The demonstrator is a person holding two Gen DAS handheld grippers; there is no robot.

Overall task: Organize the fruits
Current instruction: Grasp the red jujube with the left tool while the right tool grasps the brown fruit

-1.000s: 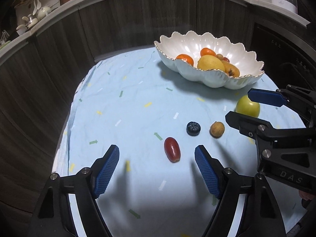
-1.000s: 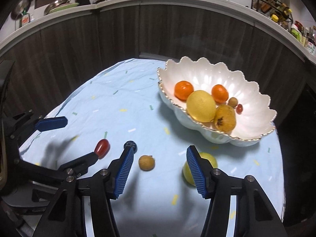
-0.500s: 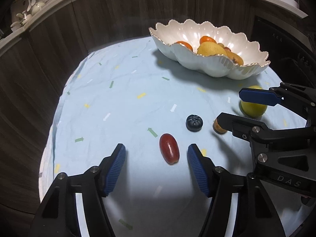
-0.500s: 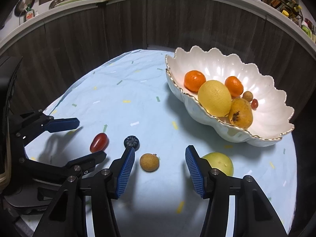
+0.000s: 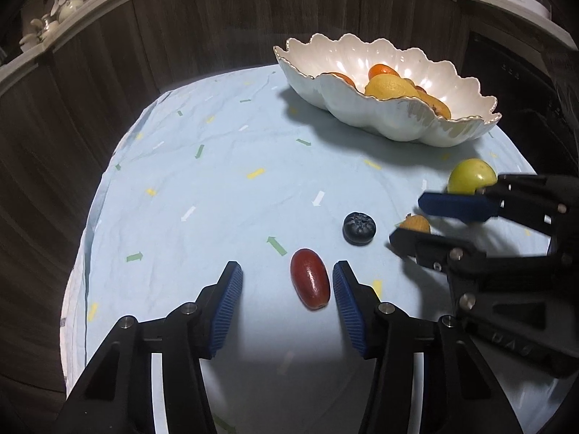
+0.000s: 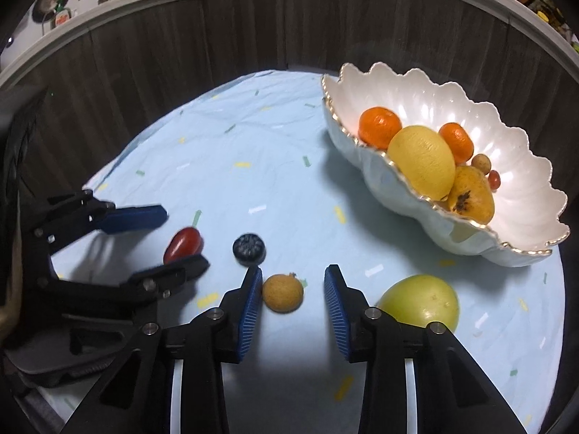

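Note:
A red oval fruit [image 5: 310, 278] lies on the blue cloth between the fingers of my open left gripper [image 5: 286, 284], close to the right pad. A small tan round fruit [image 6: 282, 292] lies between the fingers of my open right gripper [image 6: 292, 291], nearer the left pad. A blueberry [image 5: 359, 228] sits between the two fruits. A green fruit [image 6: 419, 302] lies right of the right gripper. The white scalloped bowl [image 6: 466, 238] holds two oranges, a lemon [image 6: 423, 161], a yellow-brown fruit and two small fruits.
The round table under the blue cloth [image 5: 224, 166] stands against dark wood cabinet fronts [image 5: 181, 36]. The right gripper [image 5: 427, 222] shows at the right of the left wrist view; the left gripper [image 6: 177, 238] shows at the left of the right wrist view.
Both grippers have moved forward and lower. The red fruit now sits between the left fingers, the tan fruit between the right fingers. Both jaws have narrowed slightly.

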